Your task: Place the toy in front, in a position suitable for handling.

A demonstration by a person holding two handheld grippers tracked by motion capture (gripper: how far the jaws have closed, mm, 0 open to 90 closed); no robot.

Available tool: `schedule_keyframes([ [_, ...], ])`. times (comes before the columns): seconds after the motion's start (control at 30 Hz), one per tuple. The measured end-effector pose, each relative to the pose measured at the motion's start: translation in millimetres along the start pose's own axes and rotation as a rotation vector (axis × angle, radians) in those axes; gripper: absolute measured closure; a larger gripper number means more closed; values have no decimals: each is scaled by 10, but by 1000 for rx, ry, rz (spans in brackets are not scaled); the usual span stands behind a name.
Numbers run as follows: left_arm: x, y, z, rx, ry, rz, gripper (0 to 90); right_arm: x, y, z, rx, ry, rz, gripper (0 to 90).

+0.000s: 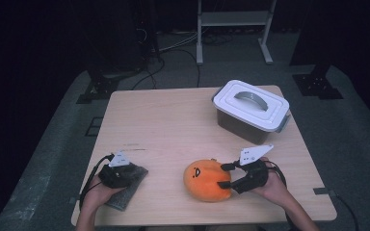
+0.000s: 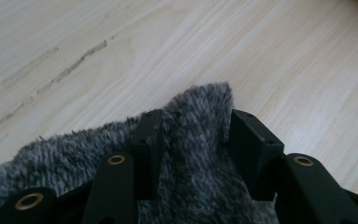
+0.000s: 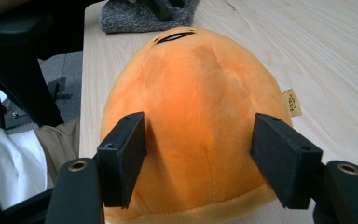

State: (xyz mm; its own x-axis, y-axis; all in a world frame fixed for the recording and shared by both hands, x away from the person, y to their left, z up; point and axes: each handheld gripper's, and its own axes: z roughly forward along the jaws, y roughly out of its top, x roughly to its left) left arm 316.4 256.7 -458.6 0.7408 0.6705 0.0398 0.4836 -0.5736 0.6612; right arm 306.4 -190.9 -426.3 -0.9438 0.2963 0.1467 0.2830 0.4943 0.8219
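grey cloth (image 2: pixel 191 154): cut off by bottom edge | plush's tag (image 3: pixel 292 103): print unreadable

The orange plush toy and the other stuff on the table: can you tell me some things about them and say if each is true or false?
1. The right gripper has its jaws on both sides of the orange plush toy. True.
2. The left gripper is at a red ball. False: a corner of the grey fuzzy cloth bunches up between its jaws.
3. The white-lidded box has its lid off. False: the lid is on.
4. The box stands at the far right of the wooden table. True.
5. The plush toy sits inside the box. False: it lies on the table, near the front edge.
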Motion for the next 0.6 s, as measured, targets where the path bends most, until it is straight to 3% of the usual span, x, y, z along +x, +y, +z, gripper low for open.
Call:
schedule_keyframes([
  [0.13, 10, -6, 35, 13, -7, -6, 537, -1, -1, 2, 0, 0, 2, 340],
  [0.33, 37, -27, 57, 7, -8, -31, 443, 0, -2, 4, 0, -1, 3, 340],
  [0.6, 43, -39, 60, 3, -15, -36, 432, -2, -3, 8, -3, -1, 6, 339],
])
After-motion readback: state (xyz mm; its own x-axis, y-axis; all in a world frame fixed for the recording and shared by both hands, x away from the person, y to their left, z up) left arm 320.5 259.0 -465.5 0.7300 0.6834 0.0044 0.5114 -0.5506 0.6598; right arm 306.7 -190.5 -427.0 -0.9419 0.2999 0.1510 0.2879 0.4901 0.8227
